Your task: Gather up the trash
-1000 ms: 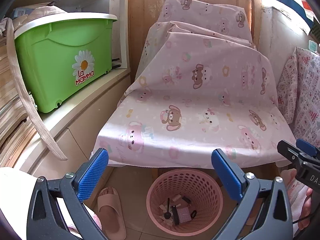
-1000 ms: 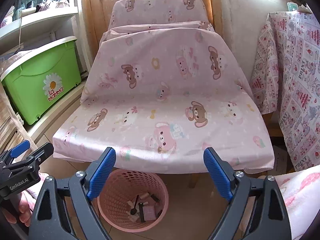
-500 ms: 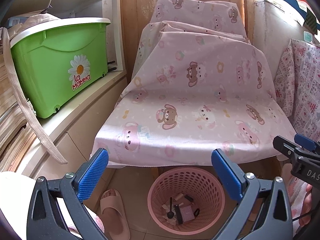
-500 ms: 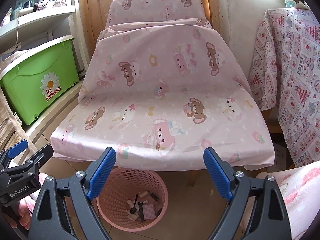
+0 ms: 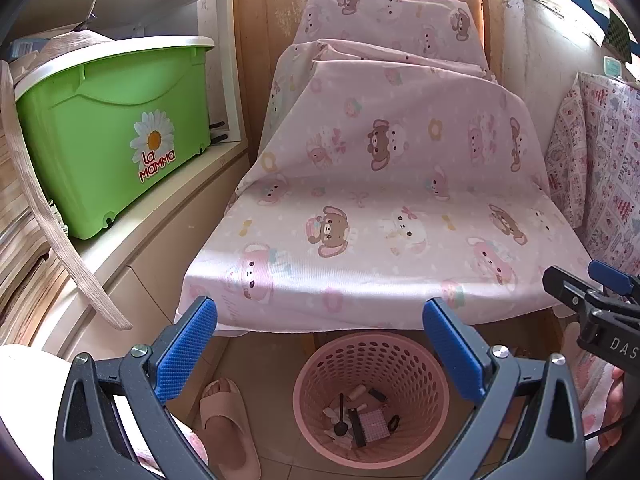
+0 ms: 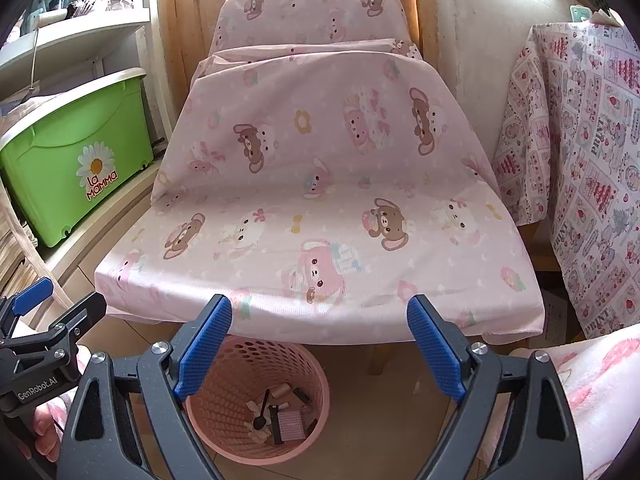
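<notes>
Blue-padded left tongs (image 5: 320, 354) spread wide, nothing between the pads; right tongs (image 6: 320, 348) likewise spread and empty. Both sit a bit lower and closer to the seat front than a second ago: the sheet edge has risen in each view and the green bin has slid outward, the basket staying low centre.

Pink perforated basket (image 5: 370, 398) stands on the tiled floor (image 6: 372, 420), just under the front overhang of the pink cartoon-print sheet (image 5: 384, 208), which drapes a seat and its raised back. Trash (image 6: 276, 416) lies at the basket bottom: a dark spoon-like piece, a small pink checked card, small rolls, and pale scraps, probably paper, too small to be sure. Basket mouth is open upward, only its far rim tucked beneath the sheet hem.

In the left view the right tongs' tips show at the right edge, apart from the left tongs. A foot in a pink slipper (image 5: 228, 424) sits on the floor just left of the basket, not touching it.

Left side is bounded by a cream shelf unit (image 5: 160, 240) carrying the green bin (image 5: 112, 136), with a beige strap (image 5: 52, 220) hanging over its edge. Right side: a patterned tablecloth (image 6: 588, 176) hangs near the seat corner. Sheet top is bare.
</notes>
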`<action>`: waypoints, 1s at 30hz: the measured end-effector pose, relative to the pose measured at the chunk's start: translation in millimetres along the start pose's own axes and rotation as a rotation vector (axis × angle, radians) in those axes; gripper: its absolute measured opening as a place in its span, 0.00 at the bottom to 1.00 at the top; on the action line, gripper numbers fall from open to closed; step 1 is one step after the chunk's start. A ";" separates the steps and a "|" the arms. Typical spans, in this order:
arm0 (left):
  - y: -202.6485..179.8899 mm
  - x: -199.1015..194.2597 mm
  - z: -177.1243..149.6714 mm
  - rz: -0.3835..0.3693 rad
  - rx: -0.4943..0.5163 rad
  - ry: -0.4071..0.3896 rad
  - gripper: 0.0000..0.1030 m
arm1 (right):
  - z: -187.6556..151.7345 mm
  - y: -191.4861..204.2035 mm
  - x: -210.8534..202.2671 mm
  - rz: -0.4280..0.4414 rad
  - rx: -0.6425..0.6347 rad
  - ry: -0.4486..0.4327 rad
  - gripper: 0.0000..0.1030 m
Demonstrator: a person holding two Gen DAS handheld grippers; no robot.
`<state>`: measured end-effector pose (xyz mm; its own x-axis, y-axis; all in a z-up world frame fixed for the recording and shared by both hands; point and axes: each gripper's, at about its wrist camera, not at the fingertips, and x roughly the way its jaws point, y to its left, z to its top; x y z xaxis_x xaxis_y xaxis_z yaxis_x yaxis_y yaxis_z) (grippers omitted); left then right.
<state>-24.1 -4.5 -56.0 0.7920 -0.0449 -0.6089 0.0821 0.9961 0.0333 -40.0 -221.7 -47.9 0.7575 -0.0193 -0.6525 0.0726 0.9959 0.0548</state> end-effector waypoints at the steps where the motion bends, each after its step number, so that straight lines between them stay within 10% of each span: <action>1: 0.2 -0.1 0.0 0.003 -0.003 0.000 0.99 | 0.4 0.0 0.3 0.001 -0.002 0.000 0.88; 30: 4.7 -0.5 3.0 0.010 -0.020 -0.003 0.99 | -0.3 2.4 2.2 0.004 -0.010 0.011 0.88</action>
<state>-22.3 0.0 -53.2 0.7943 -0.0349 -0.6066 0.0616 0.9978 0.0232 -38.3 -219.3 -49.4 0.7509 -0.0144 -0.6602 0.0631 0.9968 0.0500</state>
